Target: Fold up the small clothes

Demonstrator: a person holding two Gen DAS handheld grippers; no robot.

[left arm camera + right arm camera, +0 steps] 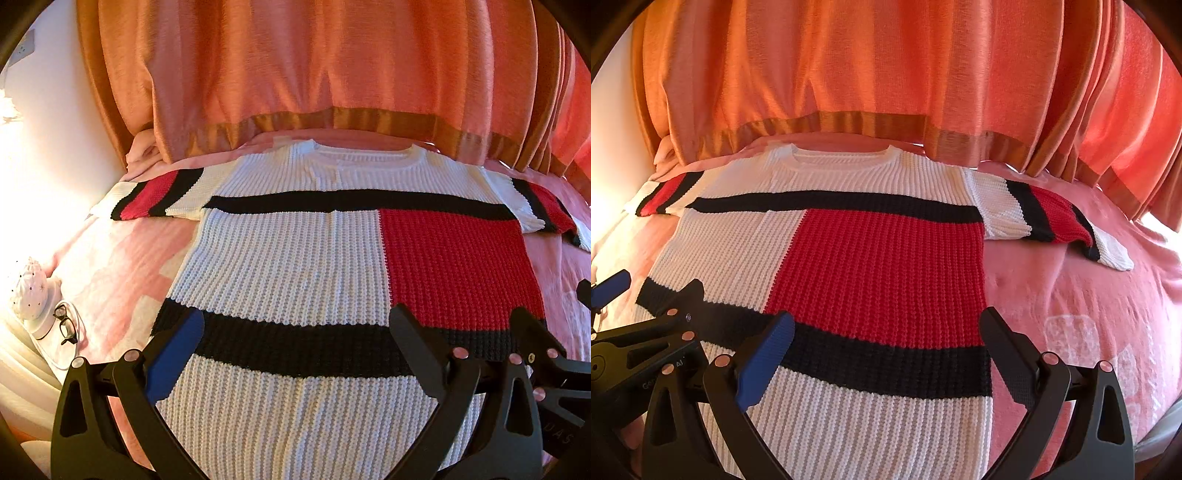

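Note:
A knit sweater (pixel 288 266) in white with a red block and black bands lies flat, front up, on a pink bedspread (pixel 110 266), neck away from me, both short sleeves spread out. It also shows in the right wrist view (pixel 871 266). My left gripper (pixel 295 332) is open and empty above the lower hem, over the left and middle part. My right gripper (pixel 886 332) is open and empty above the hem's right part, its right finger past the sweater's side edge. Each gripper shows at the edge of the other's view.
An orange curtain (pixel 314 74) hangs down to the bed behind the sweater. At the left a white lamp-like ornament (pixel 33 295) and black glasses (pixel 66 325) sit beside the bed. Pink bedspread (pixel 1089 295) stretches to the right of the sweater.

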